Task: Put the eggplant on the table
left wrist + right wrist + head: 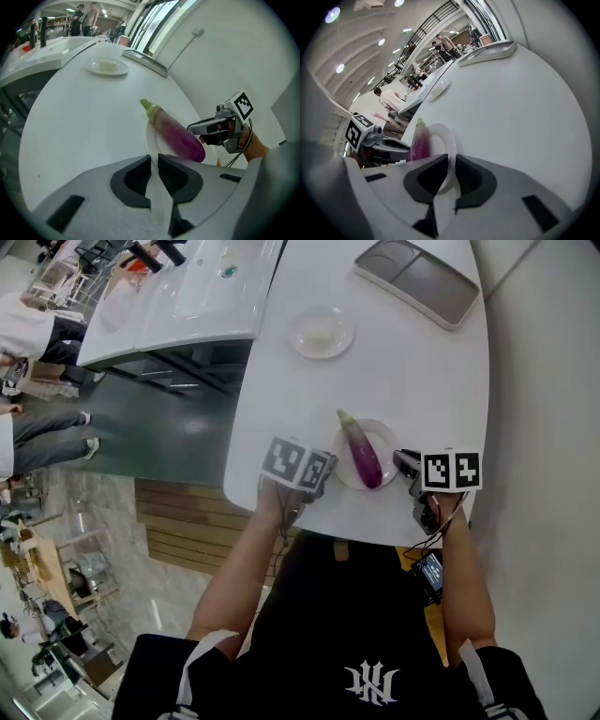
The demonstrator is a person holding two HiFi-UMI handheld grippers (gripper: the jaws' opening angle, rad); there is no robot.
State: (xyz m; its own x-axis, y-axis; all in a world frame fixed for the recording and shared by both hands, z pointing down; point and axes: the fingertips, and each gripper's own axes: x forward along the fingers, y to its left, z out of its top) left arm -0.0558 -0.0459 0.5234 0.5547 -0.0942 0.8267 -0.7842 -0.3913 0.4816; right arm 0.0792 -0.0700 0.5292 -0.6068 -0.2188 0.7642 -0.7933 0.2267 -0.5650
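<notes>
On the table's near edge: a long glossy purple eggplant with a pale green cap (362, 456) is lying across a small round white plate (389, 440), and the plate looks to be resting on the white rounded table (394, 362), close to the person.
Left gripper: the left gripper (154, 161) is sitting at the plate's left rim. Its jaws are standing narrow, and the rim is running into the slot, so they seem to be pinching it.
Right gripper: the right gripper (451, 161) is mirroring it at the right rim. Its jaws are also narrow, but a sliver of gap is showing around the rim, so they appear not to be pressing.
Stage, as judged: the eggplant is already sitting low over the table, plate and all. Letting go and backing away is what seems to be remaining.
Risk, uneven release: with one side loose and the other gripped, any lift or tug from the left is likely tipping the plate and rolling the smooth eggplant off.
Risk, edge: the plate is lying near the table's rim, so a jaw dragging it on withdrawal is threatening to pull it over.
Risk, snag: jaws opening too little are catching the rim.
</notes>
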